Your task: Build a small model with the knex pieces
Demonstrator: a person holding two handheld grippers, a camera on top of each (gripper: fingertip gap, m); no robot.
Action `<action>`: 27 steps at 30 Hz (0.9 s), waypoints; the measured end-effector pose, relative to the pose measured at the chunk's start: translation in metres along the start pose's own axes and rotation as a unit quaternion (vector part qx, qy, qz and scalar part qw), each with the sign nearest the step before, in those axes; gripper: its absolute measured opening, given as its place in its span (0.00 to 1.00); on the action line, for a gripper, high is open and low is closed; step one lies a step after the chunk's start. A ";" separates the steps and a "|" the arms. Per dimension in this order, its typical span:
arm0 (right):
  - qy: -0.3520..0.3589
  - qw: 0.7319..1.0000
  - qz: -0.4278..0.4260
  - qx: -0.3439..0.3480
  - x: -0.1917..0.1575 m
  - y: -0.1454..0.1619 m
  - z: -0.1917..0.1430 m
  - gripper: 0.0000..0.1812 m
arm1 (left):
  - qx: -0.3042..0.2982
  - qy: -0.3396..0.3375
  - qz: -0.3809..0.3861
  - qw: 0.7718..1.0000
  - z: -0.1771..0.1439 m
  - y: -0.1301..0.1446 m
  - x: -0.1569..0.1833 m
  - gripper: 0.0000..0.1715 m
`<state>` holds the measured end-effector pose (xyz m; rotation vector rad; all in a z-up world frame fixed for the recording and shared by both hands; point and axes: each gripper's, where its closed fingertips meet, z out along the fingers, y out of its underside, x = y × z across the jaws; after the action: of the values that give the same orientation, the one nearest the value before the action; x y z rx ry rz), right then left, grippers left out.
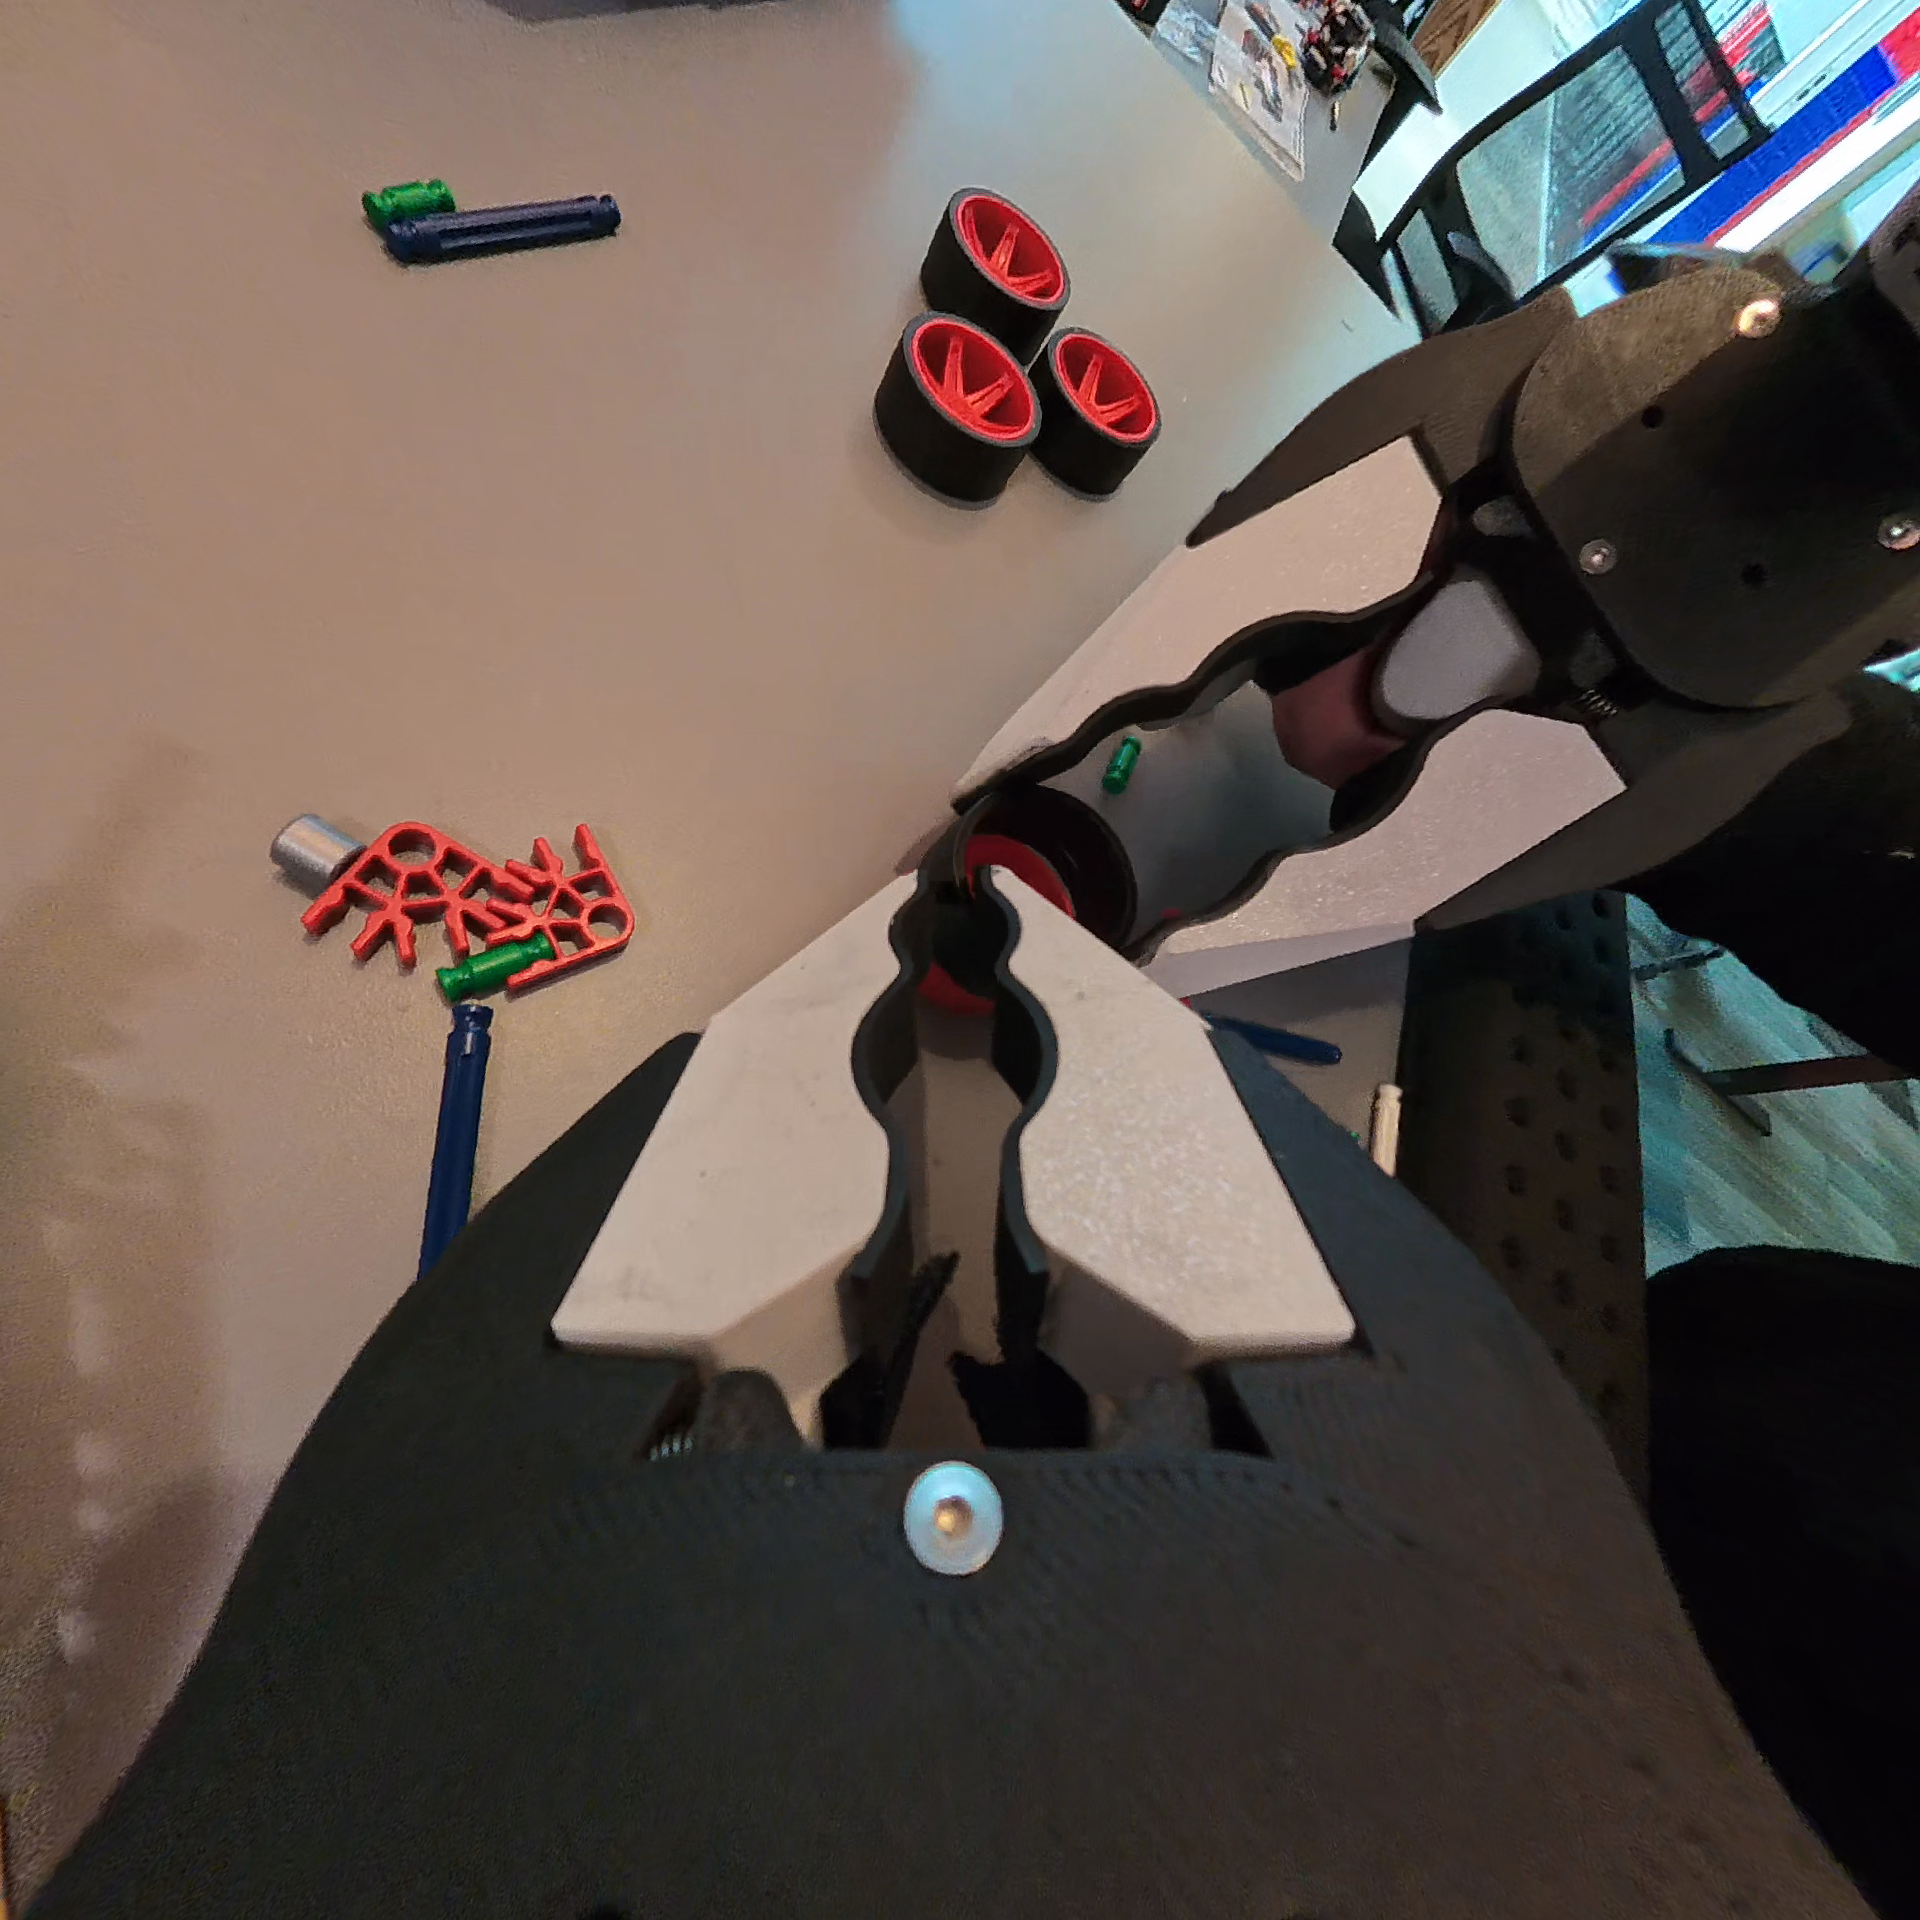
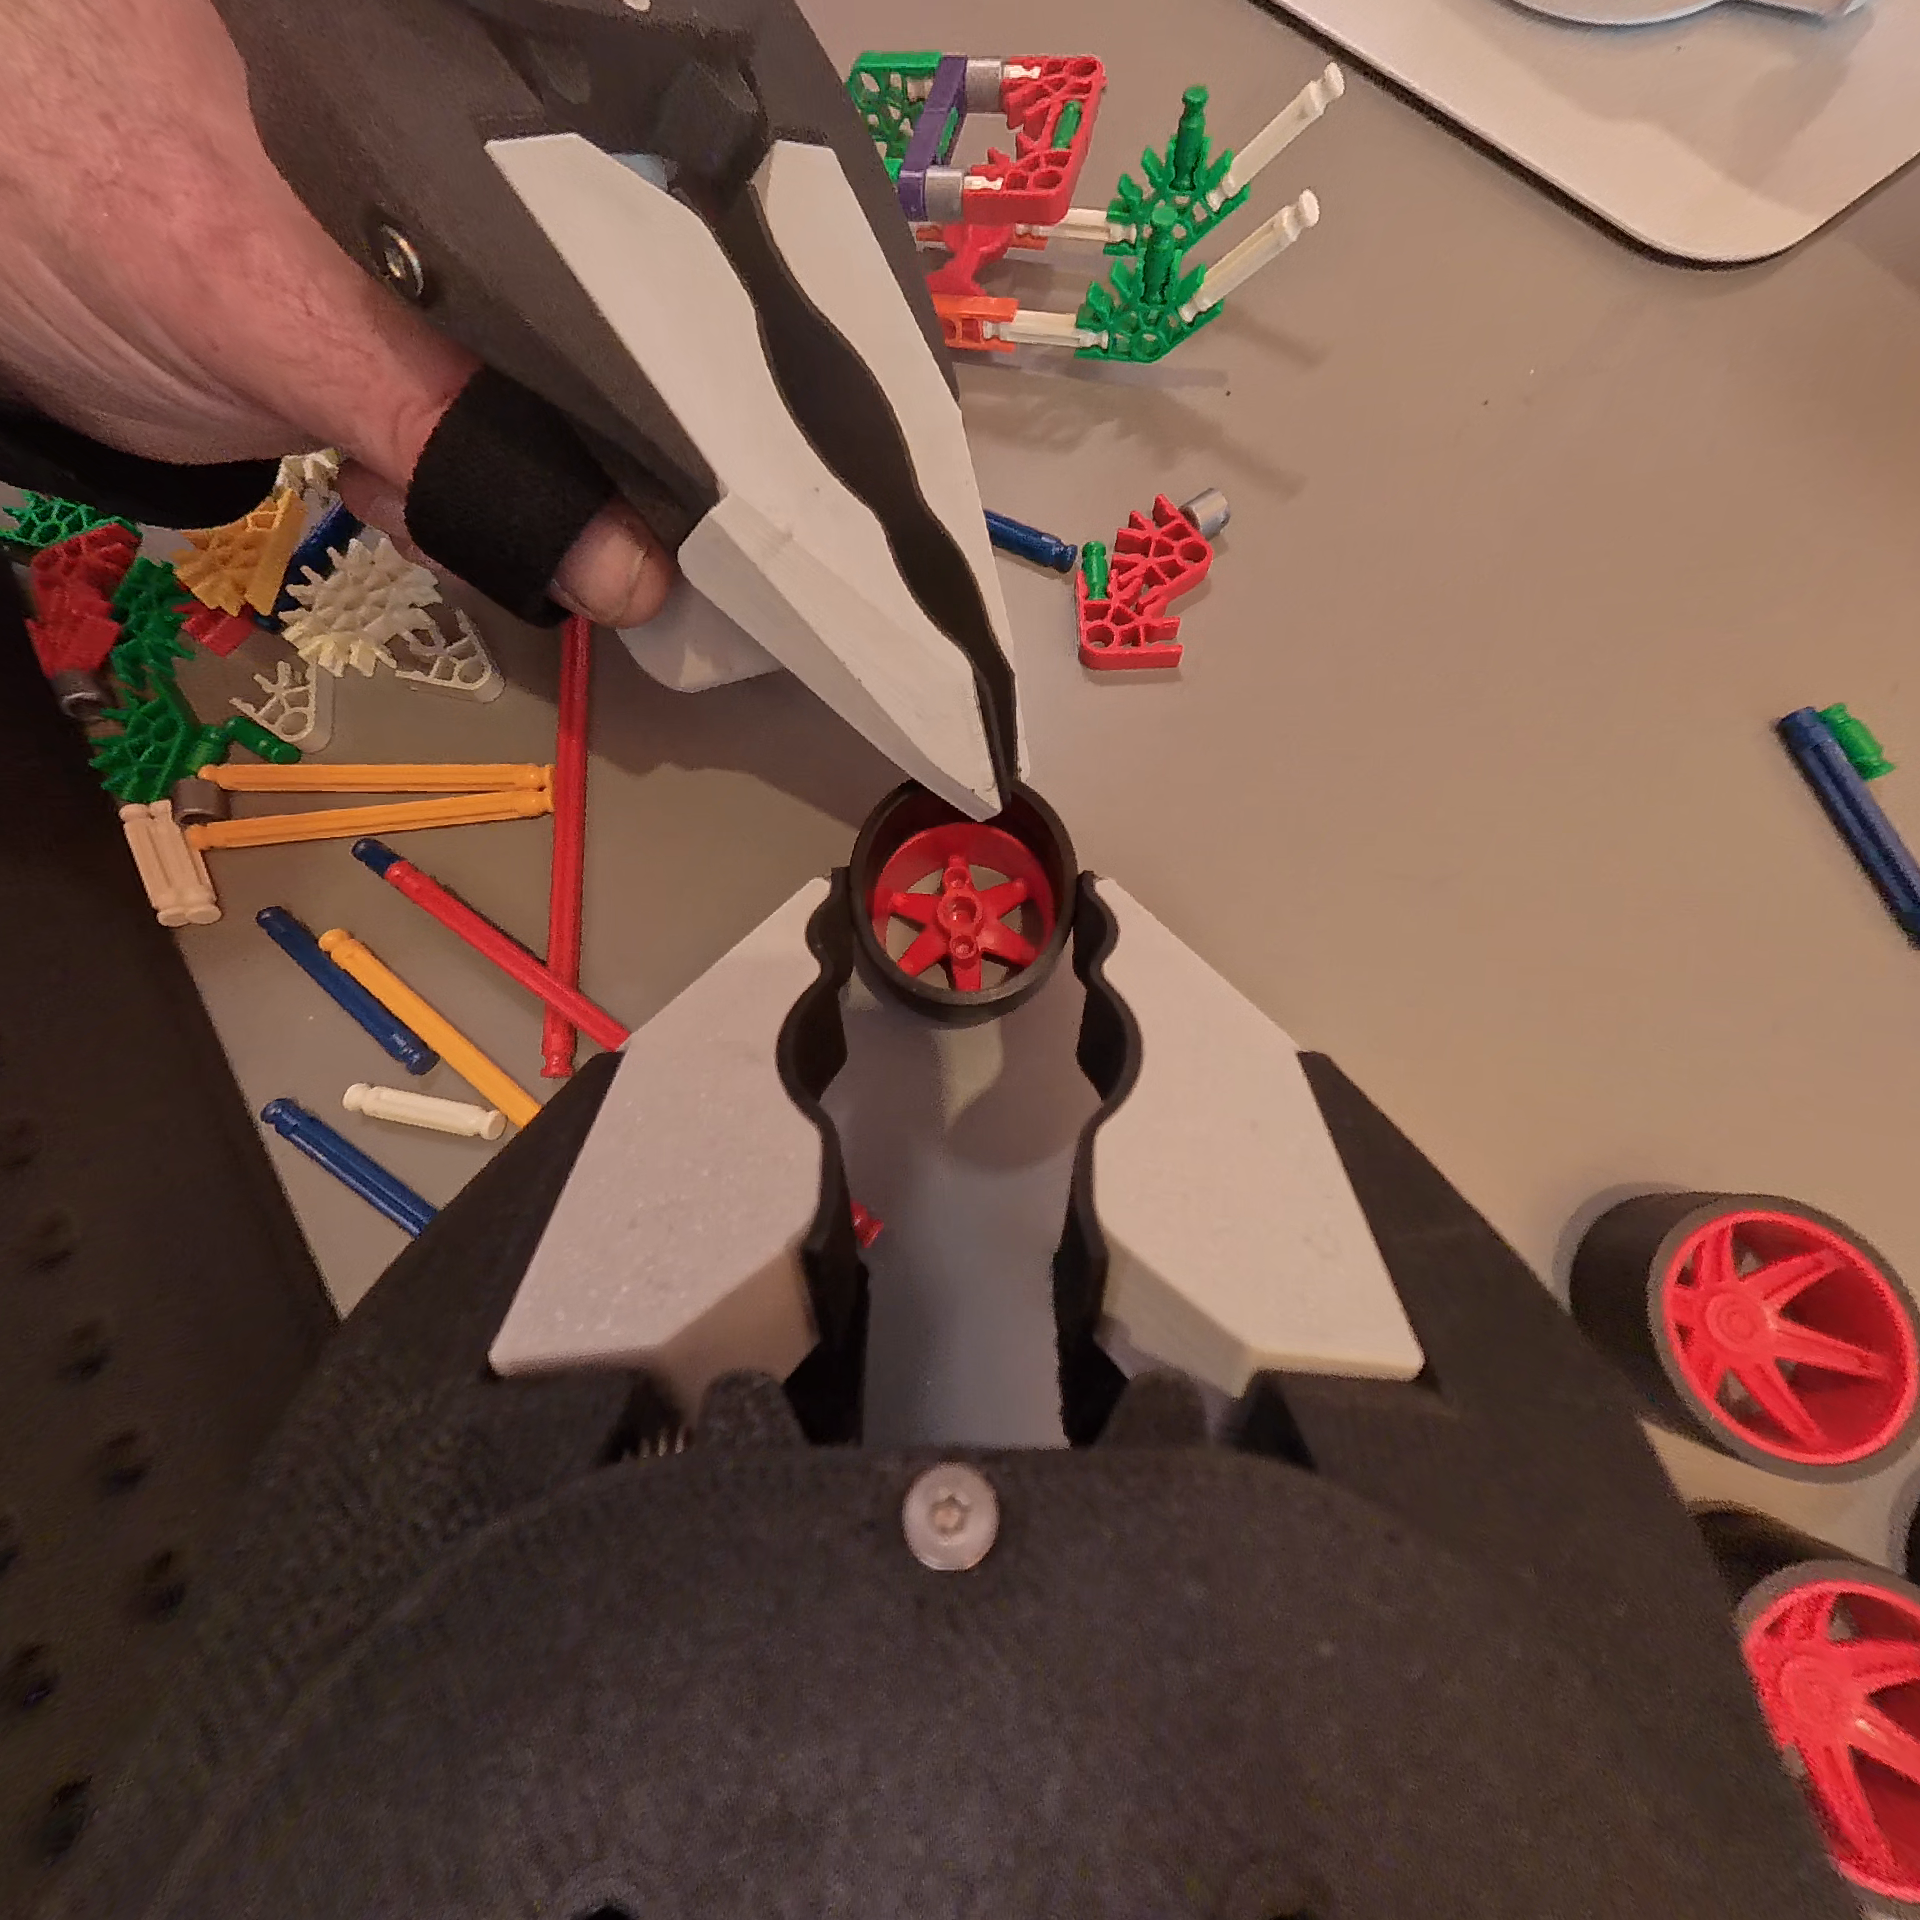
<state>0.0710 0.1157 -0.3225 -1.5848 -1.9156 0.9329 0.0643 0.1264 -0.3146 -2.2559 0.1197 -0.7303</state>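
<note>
Right gripper is clamped on the wheel, held above mid-table. Left gripper pinches its tyre rim. Probably light, rubbery tyre, stiff hub; gripping the outer tread looks best.

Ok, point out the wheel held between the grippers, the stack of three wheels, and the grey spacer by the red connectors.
Held wheel [image 2: 961, 920]: right wrist view, on its red hub.
Three wheels [image 1: 971, 376]: left wrist view, on the front-left wheel's red spokes.
Grey spacer [image 1: 310, 847]: left wrist view, on its cylindrical side.
</note>
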 end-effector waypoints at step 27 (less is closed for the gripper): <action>-0.006 0.998 -0.030 -0.052 -0.042 0.010 -0.005 0.28 | -0.007 -0.077 0.139 0.987 -0.020 0.024 0.010 0.08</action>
<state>0.0906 0.0765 -0.3242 -1.5730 -2.0373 0.8326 0.0644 0.0936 -0.3151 -2.2384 0.3580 -0.4059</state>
